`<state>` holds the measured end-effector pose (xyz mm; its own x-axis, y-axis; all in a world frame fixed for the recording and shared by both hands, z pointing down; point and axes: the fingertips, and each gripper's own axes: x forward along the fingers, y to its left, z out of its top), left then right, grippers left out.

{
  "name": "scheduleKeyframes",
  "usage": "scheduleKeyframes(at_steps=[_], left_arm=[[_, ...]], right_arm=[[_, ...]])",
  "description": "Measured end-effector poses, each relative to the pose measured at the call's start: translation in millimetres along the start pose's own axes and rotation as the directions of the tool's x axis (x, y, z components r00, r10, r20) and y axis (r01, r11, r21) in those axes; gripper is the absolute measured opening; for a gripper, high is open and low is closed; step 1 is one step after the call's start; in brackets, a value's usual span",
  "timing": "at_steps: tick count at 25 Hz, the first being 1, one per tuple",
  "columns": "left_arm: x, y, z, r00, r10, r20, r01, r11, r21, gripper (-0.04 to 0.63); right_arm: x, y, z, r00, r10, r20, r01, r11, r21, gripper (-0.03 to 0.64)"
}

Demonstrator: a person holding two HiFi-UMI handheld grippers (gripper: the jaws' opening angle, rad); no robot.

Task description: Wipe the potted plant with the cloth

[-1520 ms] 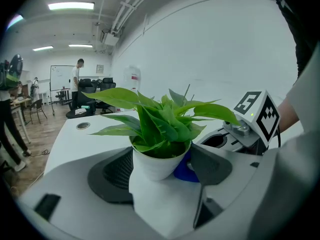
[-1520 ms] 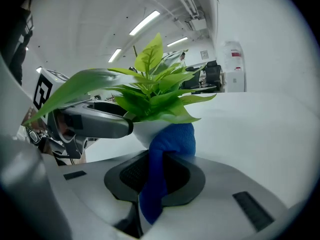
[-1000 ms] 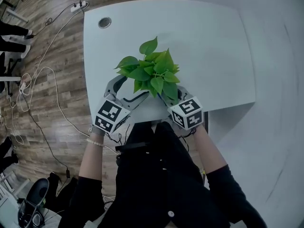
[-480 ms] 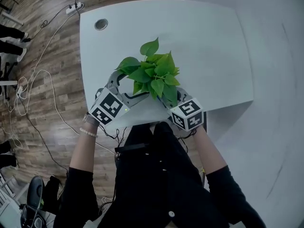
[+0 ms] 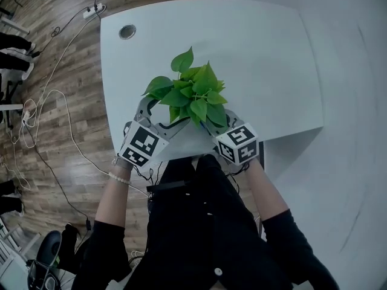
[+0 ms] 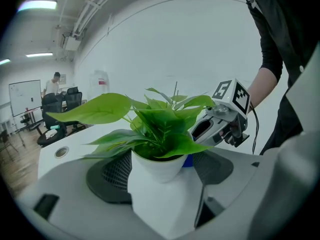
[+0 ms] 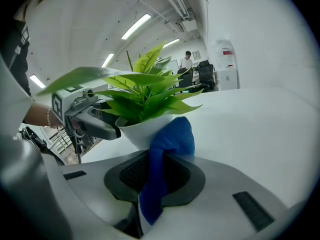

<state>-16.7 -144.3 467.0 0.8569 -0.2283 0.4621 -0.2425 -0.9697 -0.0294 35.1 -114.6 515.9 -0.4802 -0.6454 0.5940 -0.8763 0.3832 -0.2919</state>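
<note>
The potted plant stands near the front edge of a smooth, pale grey worktop with rounded corners. Its pot is small, white and glossy, a round cup that narrows toward the base. Out of it spread broad, pointed leaves, bright green and slightly shiny, some lifted on thin stalks above the rest.

The left hand-held gripper has its jaws set wide and grasps the pot between them, with dark mesh-textured pads on either side of the white wall.

The right hand-held gripper is clenched on the cloth, a soft, nubby blue fabric pinched into a narrow fold between oval black pads. The cloth's bunched upper end rises past the jaw tips and rests against the side of the pot, just under the lowest leaves.

Both grippers have matte grey shells. Beyond the worktop lies a wood-plank floor strewn with thin cables.
</note>
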Motion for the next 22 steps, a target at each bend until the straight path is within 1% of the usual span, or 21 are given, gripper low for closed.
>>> scheduleKeyframes(at_steps=[4,7,10,13,17,19,22], left_arm=[[0.8,-2.4,-0.3,0.996,0.089,-0.015,-0.090,0.995,-0.051,0.390],[2.8,-4.7,-2.3,0.988,0.152,-0.030,-0.154,0.984,-0.090,0.390],[5.7,-6.2,-5.3,0.973,0.225,-0.055,-0.231,0.962,-0.148,0.388],[6.2,-8.3,-1.9,0.952,0.297,-0.079,-0.307,0.931,-0.198,0.388],[8.0,-10.5,-1.7,0.925,0.364,-0.106,-0.379,0.893,-0.244,0.388],[8.3,-8.2,-1.9,0.917,0.379,-0.122,-0.398,0.880,-0.259,0.388],[8.8,-5.8,-1.9,0.914,0.384,-0.130,-0.405,0.876,-0.263,0.388]], right_arm=[[0.6,-4.4,1.1,1.000,-0.013,0.007,0.013,1.000,0.011,0.084],[0.8,-9.6,1.3,0.999,-0.032,0.015,0.032,0.999,0.036,0.084],[-0.5,-15.9,2.7,0.998,-0.053,0.016,0.052,0.996,0.070,0.084],[-4.9,-17.5,4.6,0.998,-0.067,0.010,0.065,0.994,0.087,0.084],[-0.4,-18.7,-0.4,0.998,-0.067,-0.007,0.067,0.993,0.101,0.084],[4.9,-20.3,0.6,0.998,-0.059,-0.009,0.060,0.991,0.120,0.084],[8.0,-21.2,3.6,0.999,-0.045,0.000,0.045,0.990,0.134,0.084]])
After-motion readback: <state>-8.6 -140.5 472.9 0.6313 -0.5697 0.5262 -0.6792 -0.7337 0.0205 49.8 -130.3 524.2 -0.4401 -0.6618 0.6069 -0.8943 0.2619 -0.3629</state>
